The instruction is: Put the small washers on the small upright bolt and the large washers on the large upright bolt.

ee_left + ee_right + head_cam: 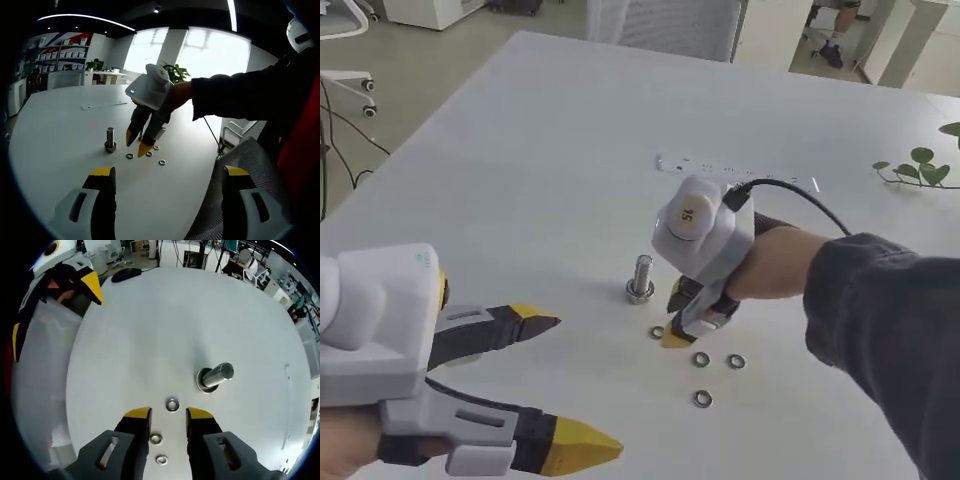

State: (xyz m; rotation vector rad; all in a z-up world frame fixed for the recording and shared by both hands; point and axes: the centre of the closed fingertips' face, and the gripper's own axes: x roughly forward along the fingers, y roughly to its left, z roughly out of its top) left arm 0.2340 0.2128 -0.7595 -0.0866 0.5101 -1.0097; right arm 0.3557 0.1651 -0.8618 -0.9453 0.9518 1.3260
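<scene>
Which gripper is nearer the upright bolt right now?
Right. The right gripper hangs just beside the bolt, tips down among the loose washers. The left gripper is well off to the bolt's other side, close to the person, jaws open.

White table (520, 150), power strip (720, 168), plant sprig (920, 170)

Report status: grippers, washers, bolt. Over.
Right gripper open, jaws down over loose washers. Left gripper open, empty, held back. Upright bolt beside right gripper, nothing blocking.
</scene>
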